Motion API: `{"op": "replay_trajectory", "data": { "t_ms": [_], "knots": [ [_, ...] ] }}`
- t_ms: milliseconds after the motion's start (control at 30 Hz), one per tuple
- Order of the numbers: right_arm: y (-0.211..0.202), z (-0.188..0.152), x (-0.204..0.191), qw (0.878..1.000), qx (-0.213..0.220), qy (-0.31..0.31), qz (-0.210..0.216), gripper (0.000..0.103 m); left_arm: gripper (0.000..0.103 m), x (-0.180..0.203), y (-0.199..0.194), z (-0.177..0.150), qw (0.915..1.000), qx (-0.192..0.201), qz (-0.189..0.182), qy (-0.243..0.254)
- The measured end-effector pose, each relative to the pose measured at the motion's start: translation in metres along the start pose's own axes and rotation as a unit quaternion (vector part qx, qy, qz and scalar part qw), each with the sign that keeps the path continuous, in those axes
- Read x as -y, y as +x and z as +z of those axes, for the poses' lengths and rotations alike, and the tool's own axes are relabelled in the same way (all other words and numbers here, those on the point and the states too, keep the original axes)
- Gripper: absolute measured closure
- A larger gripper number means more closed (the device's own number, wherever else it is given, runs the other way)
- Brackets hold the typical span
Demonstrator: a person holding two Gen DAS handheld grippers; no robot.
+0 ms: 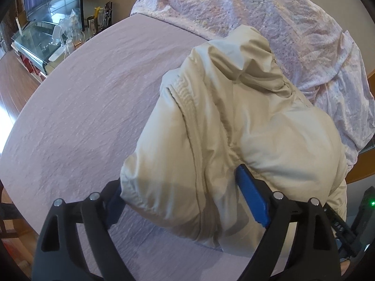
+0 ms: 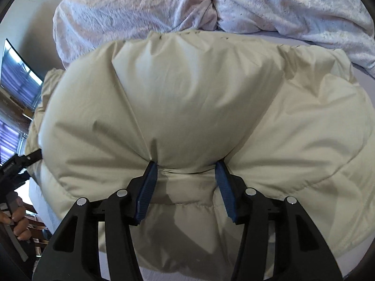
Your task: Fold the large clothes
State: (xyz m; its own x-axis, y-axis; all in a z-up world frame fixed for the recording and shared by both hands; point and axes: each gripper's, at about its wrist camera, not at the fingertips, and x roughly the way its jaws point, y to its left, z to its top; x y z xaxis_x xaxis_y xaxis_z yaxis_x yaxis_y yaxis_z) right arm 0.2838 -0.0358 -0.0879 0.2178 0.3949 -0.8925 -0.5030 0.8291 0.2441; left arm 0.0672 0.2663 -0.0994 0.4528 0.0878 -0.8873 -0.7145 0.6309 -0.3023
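Note:
A puffy cream jacket lies bunched on a bed covered with a pale lilac sheet. My left gripper stands wide open around the jacket's near edge, its blue fingers on either side of the padding. In the right wrist view the jacket fills the frame. My right gripper is partly open, with both blue fingers pressed into a fold of the jacket between them. The left tool shows at the left edge of that view.
A crumpled lilac-white duvet lies behind the jacket, also in the right wrist view. A glass cabinet with bottles and cups stands past the bed's far left edge. A wooden bed frame shows on the right.

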Motion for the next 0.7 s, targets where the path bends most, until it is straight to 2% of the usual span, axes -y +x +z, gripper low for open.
{"op": "replay_trajectory", "data": {
  "t_ms": [400,533,633,700],
  "knots": [
    [0.009,-0.004,-0.001,1.0,0.017,-0.011,0.001,0.049,0.013,-0.002,0.014,0.005,0.9991,-0.003,-0.016,-0.04],
    [0.008,-0.005,0.001,1.0,0.021,-0.009,0.006,0.049,0.016,-0.009,0.021,0.003,0.9963,-0.003,-0.04,-0.076],
    [0.007,-0.006,0.001,1.0,0.022,-0.011,0.007,0.049,0.031,-0.011,0.021,-0.002,0.9932,0.005,-0.06,-0.1],
    [0.007,-0.006,0.0,1.0,0.022,-0.01,0.008,0.049,0.05,-0.007,0.016,-0.003,0.9935,0.014,-0.062,-0.095]
  ]
}}
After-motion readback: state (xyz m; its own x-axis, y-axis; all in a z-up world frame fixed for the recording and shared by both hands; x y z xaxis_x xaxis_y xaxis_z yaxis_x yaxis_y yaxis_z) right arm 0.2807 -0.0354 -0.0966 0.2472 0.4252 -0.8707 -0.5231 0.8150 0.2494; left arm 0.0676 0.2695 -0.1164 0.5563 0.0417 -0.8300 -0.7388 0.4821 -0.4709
